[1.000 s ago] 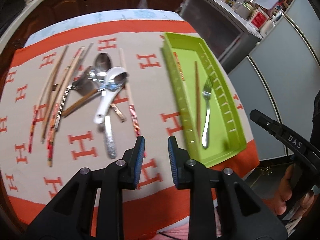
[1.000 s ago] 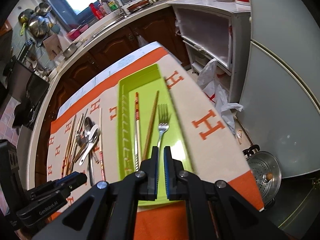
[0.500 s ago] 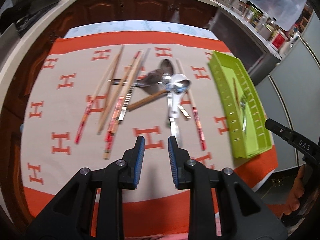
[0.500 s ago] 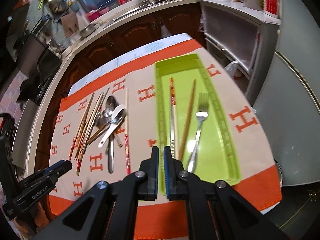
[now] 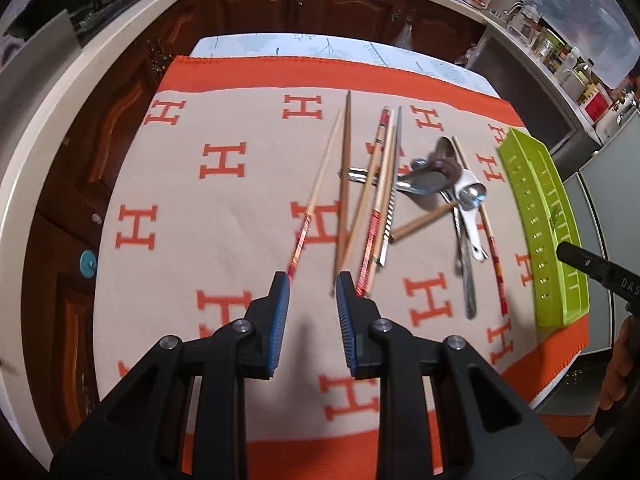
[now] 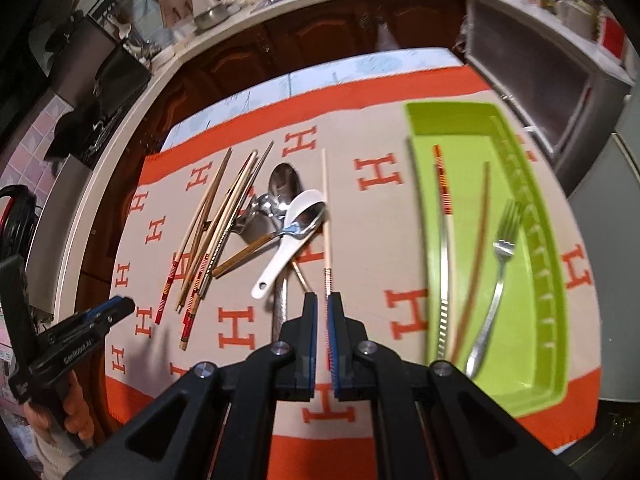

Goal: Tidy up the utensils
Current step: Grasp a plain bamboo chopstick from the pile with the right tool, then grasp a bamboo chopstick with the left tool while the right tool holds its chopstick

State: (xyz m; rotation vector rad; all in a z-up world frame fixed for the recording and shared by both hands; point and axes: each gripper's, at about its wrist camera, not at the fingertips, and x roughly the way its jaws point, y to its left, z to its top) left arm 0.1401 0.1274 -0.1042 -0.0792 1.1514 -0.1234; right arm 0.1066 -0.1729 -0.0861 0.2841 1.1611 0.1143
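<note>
Blue rubber pads (image 5: 280, 312) are lining the fingers of our left gripper (image 5: 312, 284), which we are holding parted with a clear gap and nothing between them, above the beige and orange cloth (image 5: 224, 200). Just beyond its tips the chopsticks (image 5: 352, 200) are lying in a loose fan, some pale, some dark, some with red-banded ends. To their right, a heap of spoons is resting: a white ceramic spoon (image 5: 472, 208) with metal spoons (image 5: 424, 180) crossing under and over it, and a wooden-handled piece (image 5: 424, 222) jutting out toward the chopsticks.

Our right gripper (image 6: 322, 304) is sitting with its fingers nearly touching, only a thin slit between the pads; we are gripping nothing there. Right ahead of its tips a lone pale chopstick (image 6: 326, 216) with a red-banded end is lying on the cloth, beside the white spoon's bowl.

Farther right, the green tray (image 6: 552, 280) is holding a fork (image 6: 496, 280), a dark chopstick (image 6: 476, 248) and a red-banded chopstick (image 6: 444, 240). Dark wood cabinets (image 5: 312, 8) are standing beyond the table.
</note>
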